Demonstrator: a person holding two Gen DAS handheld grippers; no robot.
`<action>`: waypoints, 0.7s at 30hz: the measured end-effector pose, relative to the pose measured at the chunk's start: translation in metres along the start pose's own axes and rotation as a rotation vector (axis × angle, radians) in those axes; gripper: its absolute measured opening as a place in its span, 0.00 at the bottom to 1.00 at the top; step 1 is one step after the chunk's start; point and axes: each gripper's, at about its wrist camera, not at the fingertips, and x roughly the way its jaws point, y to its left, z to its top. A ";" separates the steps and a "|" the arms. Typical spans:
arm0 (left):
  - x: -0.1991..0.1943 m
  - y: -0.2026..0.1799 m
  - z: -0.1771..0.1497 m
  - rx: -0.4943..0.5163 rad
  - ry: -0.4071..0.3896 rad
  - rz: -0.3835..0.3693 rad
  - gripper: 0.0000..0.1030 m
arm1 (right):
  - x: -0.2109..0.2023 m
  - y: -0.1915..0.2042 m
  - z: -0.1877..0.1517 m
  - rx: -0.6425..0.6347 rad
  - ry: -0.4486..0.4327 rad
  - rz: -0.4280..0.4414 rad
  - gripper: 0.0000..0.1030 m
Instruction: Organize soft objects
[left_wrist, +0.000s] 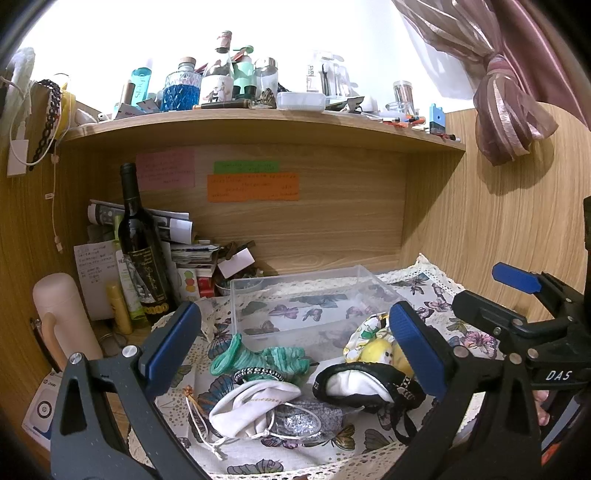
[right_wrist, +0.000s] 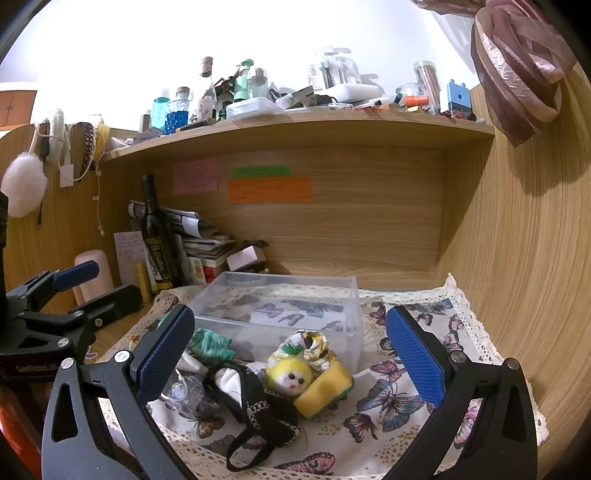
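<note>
Soft items lie on a butterfly cloth (left_wrist: 436, 306) in front of an empty clear plastic box (left_wrist: 303, 299), also in the right wrist view (right_wrist: 280, 306). They are a green knit piece (left_wrist: 258, 360), a white drawstring pouch (left_wrist: 247, 410), a silver glitter pouch (left_wrist: 306, 417), a black-trimmed pouch (left_wrist: 362, 382) (right_wrist: 255, 398) and a yellow doll (right_wrist: 306, 376) (left_wrist: 380, 352). My left gripper (left_wrist: 295, 350) is open above the green piece and pouches. My right gripper (right_wrist: 291, 358) is open around the doll, not touching it.
A dark wine bottle (left_wrist: 142, 251), papers and a pink flask (left_wrist: 62, 317) crowd the desk's left. A cluttered shelf (left_wrist: 258, 122) hangs above. Wooden walls close the back and right. The right gripper shows in the left wrist view (left_wrist: 517, 295).
</note>
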 end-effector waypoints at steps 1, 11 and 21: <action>0.000 0.000 0.000 0.000 0.000 0.001 1.00 | 0.000 -0.001 0.000 0.002 0.001 0.001 1.00; 0.001 -0.001 0.002 0.000 -0.002 -0.003 1.00 | 0.000 -0.001 0.000 0.006 0.003 0.004 1.00; 0.000 -0.003 0.002 -0.004 -0.012 -0.006 1.00 | 0.002 -0.002 0.000 0.013 0.007 0.010 1.00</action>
